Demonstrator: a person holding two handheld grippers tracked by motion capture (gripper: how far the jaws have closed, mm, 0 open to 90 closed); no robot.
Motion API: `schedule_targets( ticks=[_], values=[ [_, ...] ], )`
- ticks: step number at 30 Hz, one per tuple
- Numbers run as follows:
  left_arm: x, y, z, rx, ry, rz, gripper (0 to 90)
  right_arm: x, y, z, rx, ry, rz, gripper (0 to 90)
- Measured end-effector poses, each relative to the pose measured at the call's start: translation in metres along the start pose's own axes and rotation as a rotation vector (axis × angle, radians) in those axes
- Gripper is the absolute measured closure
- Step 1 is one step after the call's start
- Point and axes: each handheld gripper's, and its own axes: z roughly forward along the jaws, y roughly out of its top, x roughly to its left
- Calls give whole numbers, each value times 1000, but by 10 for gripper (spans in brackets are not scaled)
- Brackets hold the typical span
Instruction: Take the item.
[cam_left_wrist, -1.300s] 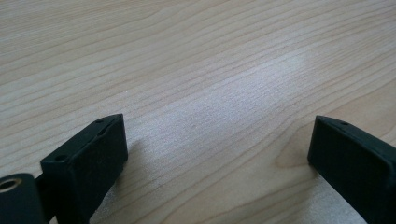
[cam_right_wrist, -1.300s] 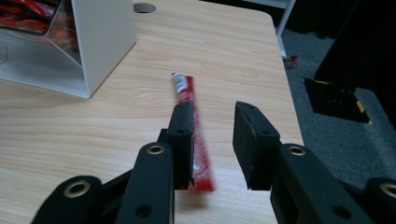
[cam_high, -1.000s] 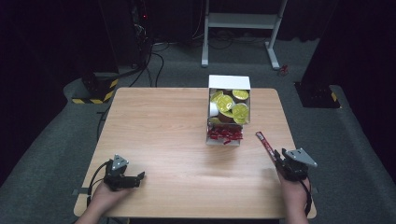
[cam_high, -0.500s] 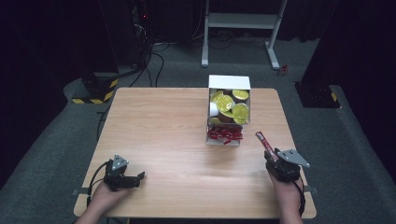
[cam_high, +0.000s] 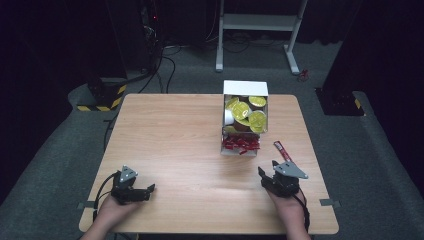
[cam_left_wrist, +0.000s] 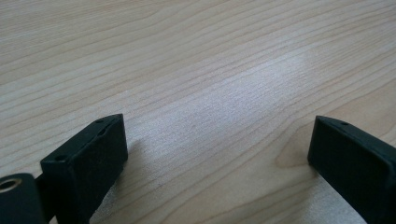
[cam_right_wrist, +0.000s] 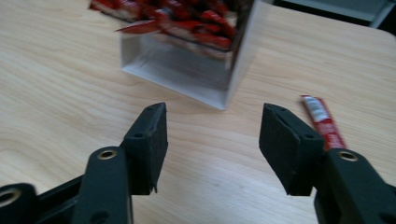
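A white box (cam_high: 245, 88) stands on the wooden table (cam_high: 175, 130), with gold-lidded cups (cam_high: 245, 112) in its far part and red sachets (cam_high: 240, 143) at its open near end. One red sachet (cam_high: 281, 150) lies loose on the table to the right of the box. My right gripper (cam_high: 266, 169) sits just in front of the box, left of that sachet. Its jaws have just been opening, with nothing between them. In the right gripper view the right gripper (cam_right_wrist: 212, 140) faces the box (cam_right_wrist: 187, 70), the loose sachet (cam_right_wrist: 322, 121) beside its right jaw. My left gripper (cam_high: 148, 191) rests open at the near left, over bare wood in the left gripper view (cam_left_wrist: 217, 149).
Beyond the table's far edge stand a white metal frame (cam_high: 260, 22) and dark equipment with cables on grey carpet. A yellow-black striped block (cam_high: 102, 97) lies off the far left corner. Bare wood stretches between the two grippers.
The right hand has slid left along the near side of the table, away from the loose sachet, and its jaws have spread. The left hand and the sachet have stayed put.
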Motion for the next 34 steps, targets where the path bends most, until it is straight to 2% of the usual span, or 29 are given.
schedule_targets(
  ticks=[7,11,13,15,16,18,34],
  values=[
    [0,0,0,0,0,0,50,25,-5,17,40,63,-51,340],
    [0,0,0,1,-2,-4,50,42,-11,30,84,104,-53,304],
    [0,0,0,1,-1,-4,50,51,-15,39,118,123,-55,268],
    [0,0,0,1,-2,-4,50,57,-19,49,184,135,-59,208],
    [0,0,0,1,0,0,50,58,-17,55,228,158,-52,176],
    [0,0,0,1,-1,-3,50,59,-17,56,236,151,-38,163],
    [-1,-1,-1,-2,2,-14,58,62,-15,59,237,135,-30,150]
  ],
)
